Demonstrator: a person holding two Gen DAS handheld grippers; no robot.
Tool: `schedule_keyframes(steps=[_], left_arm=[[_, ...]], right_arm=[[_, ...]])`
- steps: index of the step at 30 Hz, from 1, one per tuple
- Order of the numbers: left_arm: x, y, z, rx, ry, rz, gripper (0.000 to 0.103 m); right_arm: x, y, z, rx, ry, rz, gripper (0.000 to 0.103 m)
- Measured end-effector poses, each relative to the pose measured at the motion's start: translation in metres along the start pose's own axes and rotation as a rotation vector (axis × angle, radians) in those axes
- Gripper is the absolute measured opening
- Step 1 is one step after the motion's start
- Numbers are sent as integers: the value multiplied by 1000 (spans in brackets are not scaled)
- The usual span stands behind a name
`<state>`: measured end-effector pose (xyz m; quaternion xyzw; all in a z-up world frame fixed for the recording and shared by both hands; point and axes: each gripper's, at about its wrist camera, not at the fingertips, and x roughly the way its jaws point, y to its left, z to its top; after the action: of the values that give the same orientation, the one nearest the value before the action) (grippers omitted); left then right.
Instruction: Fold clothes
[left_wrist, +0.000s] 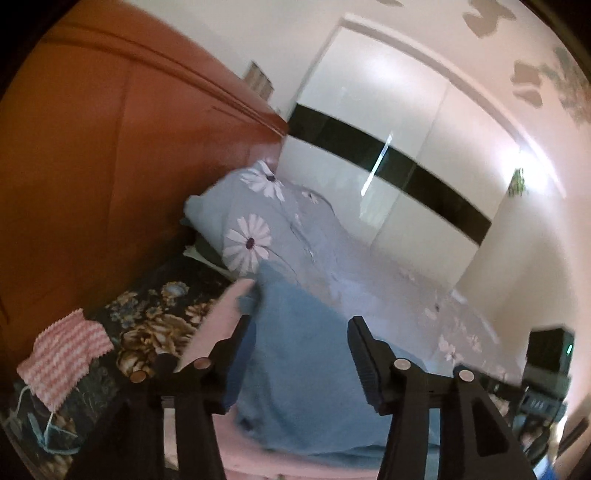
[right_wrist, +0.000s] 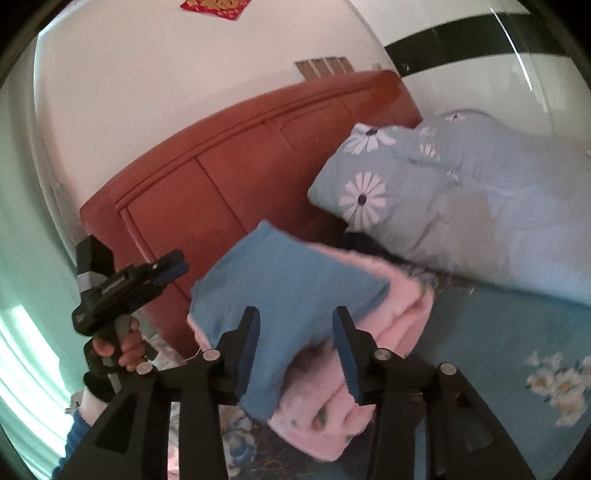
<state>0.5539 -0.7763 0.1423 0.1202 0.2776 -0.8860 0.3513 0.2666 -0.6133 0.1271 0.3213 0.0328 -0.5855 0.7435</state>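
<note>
My soft blue knit garment (right_wrist: 291, 284), folded, lies on a plush pink folded blanket (right_wrist: 369, 402) on the bed, just in front of the red-brown wooden headboard (right_wrist: 221, 166). My right tongs (right_wrist: 295, 350) and left tongs (left_wrist: 299, 362) both gape apart, clamping nothing. I judge it light, limp and easily rumpled, so I'd pinch a folded edge rather than the middle.

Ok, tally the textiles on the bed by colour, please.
Plain blue garment: 1
Plain pink folded item: 1
Pink-and-white striped cloth: 1
Pale blue daisy-print bedding: 1
Dark floral blanket: 1
Total: 5
</note>
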Motion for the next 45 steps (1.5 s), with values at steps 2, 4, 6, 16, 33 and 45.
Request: schedule_keyframes(steps=[2,4,6,16,33,45], left_arm=[[15,-8,0,29,41,24,56],[30,-7,-5,38,79,57,56],[41,-1,-10,23,101,68,56],[52,14,-25,-10,115,53,56],[-35,-58,-71,119,34,187,65],[-55,-87,-158,128,69,262,84]], right_arm=[[7,4,8,-12,10,1,43],[22,7,15,-17,28,-12,43],[35,7,14,-22,50,-14,43],[64,-4,-4,-28,114,-36,43],[-3,32,-30,-126,77,-40,49],[-17,31,-98,-136,157,-90,72]])
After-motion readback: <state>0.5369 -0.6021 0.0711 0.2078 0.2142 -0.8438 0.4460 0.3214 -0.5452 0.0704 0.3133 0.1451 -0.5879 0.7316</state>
